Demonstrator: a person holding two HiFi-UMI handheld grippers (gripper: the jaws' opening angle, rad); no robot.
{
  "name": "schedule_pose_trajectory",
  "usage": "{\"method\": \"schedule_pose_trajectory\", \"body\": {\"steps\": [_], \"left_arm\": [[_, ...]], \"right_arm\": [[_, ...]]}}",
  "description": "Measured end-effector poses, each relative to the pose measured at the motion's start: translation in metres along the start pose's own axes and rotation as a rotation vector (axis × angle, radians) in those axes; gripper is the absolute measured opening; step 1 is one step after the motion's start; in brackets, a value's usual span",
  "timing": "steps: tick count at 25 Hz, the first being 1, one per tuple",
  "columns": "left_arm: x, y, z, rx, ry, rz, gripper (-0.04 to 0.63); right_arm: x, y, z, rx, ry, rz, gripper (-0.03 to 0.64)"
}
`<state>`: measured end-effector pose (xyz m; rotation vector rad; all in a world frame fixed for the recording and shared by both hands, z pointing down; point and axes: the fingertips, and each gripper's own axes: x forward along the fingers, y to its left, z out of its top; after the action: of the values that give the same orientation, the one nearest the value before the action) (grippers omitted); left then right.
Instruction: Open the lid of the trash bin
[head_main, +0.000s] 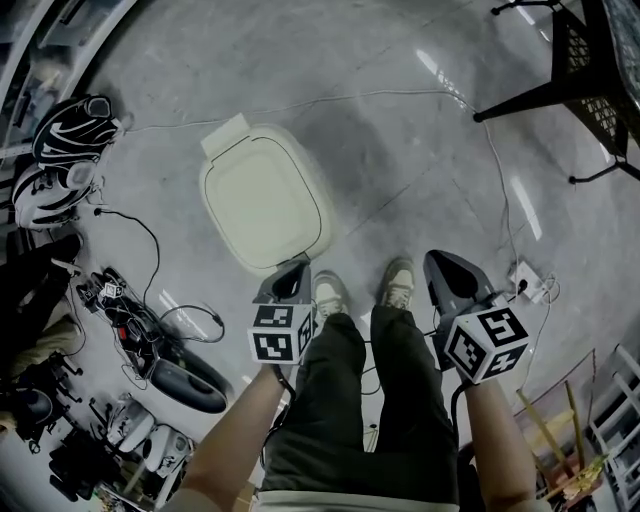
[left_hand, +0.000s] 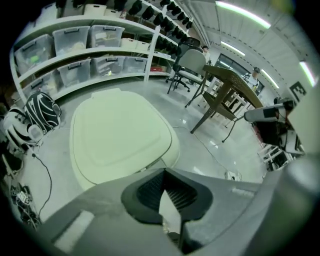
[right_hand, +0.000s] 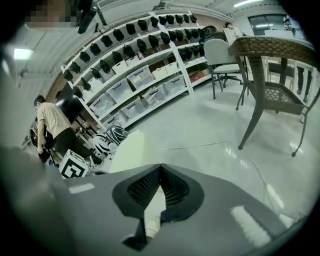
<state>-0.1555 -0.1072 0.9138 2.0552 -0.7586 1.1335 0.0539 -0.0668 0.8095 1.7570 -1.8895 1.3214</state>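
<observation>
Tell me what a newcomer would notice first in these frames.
The cream trash bin stands out on the grey floor just ahead of the person's shoes, its lid shut flat. The left gripper hangs at the bin's near edge and the right gripper is off to the right over bare floor; both have their jaws together and empty. Black-and-white striped helmets lie at the far left.

I note trash bin lid (head_main: 262, 200) pale cream, plain. Left gripper (head_main: 299, 264) and right gripper (head_main: 436, 260) grey, pads (left_hand: 150, 191) black and ribbed, cubes (head_main: 280, 335) carrying black-and-white square markers. Helmets (head_main: 72, 125) black with white stripes. Floor (head_main: 400, 150) mottled grey. Person's trousers (head_main: 350, 400) dark olive.
</observation>
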Motion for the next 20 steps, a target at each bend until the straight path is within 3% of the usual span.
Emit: {"method": "schedule_pose_trajectory", "body": {"steps": [3, 12, 20], "left_arm": [[0.004, 0.000, -0.004, -0.016, 0.002, 0.002, 0.002], [-0.001, 0.008, 0.004, -0.172, 0.022, 0.007, 0.002], [-0.054, 0.005, 0.071, -0.110, -0.045, 0.026, 0.002]], "right_arm": [[0.005, -0.005, -0.003, 0.005, 0.008, 0.007, 0.003], [0.002, -0.005, 0.008, 0.000, 0.022, 0.008, 0.003], [-0.036, 0.021, 0.067, -0.037, -0.031, 0.012, 0.003]]}}
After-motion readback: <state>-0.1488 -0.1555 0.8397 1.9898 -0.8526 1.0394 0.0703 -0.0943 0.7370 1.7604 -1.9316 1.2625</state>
